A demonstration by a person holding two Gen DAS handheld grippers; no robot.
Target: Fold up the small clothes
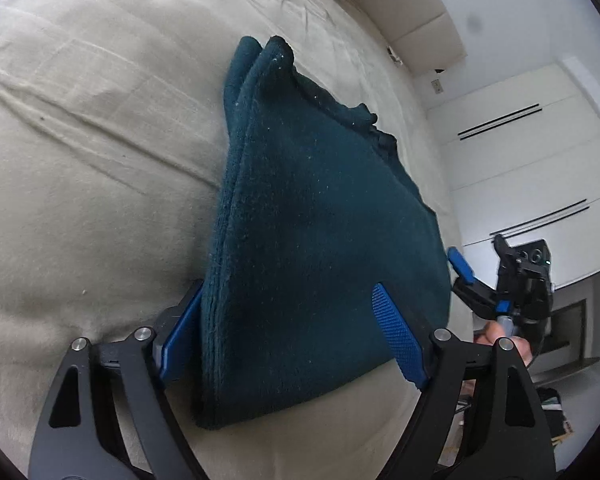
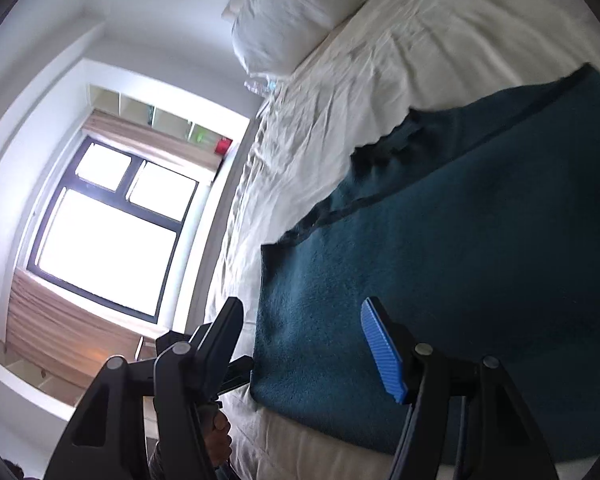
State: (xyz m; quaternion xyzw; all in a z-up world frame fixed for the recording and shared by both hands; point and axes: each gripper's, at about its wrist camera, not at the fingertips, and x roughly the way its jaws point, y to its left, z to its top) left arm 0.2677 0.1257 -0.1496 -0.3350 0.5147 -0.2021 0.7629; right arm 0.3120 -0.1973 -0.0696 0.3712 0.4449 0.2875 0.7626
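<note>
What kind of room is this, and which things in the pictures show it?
Most likely a bedroom. A bed with a wrinkled pale sheet fills both views, a white pillow lies at its head, and a folded dark teal cloth rests on it. A window with a blind is beside it.

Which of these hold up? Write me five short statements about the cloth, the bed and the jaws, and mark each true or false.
1. The dark teal cloth lies folded in layers on the bed. True.
2. The left gripper has its jaws clamped on the cloth. False: they stand apart on either side of it, the pads not pressing.
3. The bed sheet is bright red. False: it is a pale cream.
4. A white pillow lies at the far end of the bed. True.
5. The right gripper lifts the cloth off the bed. False: its jaws are open and the cloth lies flat.
</note>
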